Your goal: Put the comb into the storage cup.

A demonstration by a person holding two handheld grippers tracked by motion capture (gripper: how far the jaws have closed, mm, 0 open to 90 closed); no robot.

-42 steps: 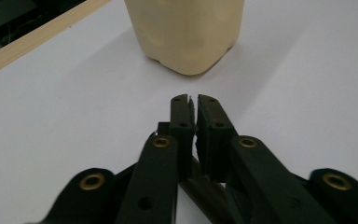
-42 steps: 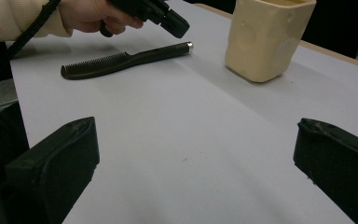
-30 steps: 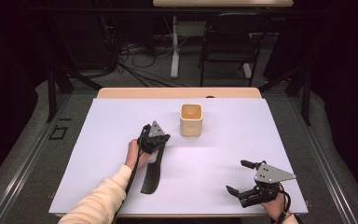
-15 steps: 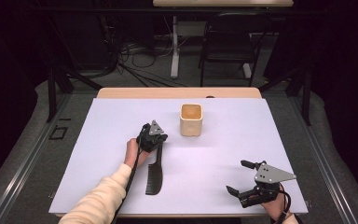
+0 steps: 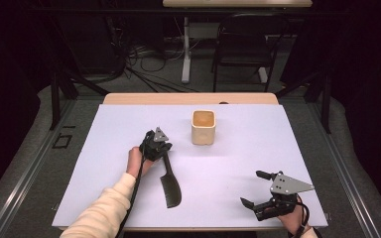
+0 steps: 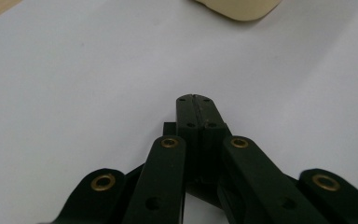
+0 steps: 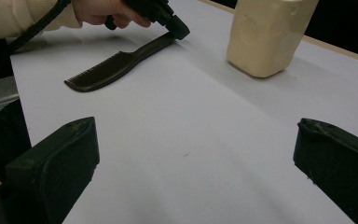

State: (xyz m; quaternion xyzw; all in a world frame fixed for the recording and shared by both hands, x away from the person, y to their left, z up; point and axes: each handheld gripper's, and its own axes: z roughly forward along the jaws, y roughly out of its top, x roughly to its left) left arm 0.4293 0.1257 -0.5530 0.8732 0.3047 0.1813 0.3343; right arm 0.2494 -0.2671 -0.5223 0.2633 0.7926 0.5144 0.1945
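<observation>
White sheet covers the counter [image 5: 104,144]; dark room behind, with cables and a chair beyond the far edge.

Left gripper [image 5: 159,144]: jaws pressed together on the handle end of a black comb [image 5: 171,186]. The left gripper view shows the two pads meeting with no gap. In the right gripper view the comb's handle tip sits at the nose of that gripper, while the toothed end rests on the sheet, so the comb looks lifted at one end only.

Comb position: left of centre, handle pointing toward a cream square cup [image 5: 203,127], teeth toward the person. Cup stands upright, near the gripper but apart from it, and appears empty.

Right gripper [image 5: 257,189]: near the right front corner, jaws spread wide, nothing between them, well apart from the comb.

Progress, judged: grasp made; the lift and any carry toward the cup are not yet done. Likely destination is the cup, not confirmed.
</observation>
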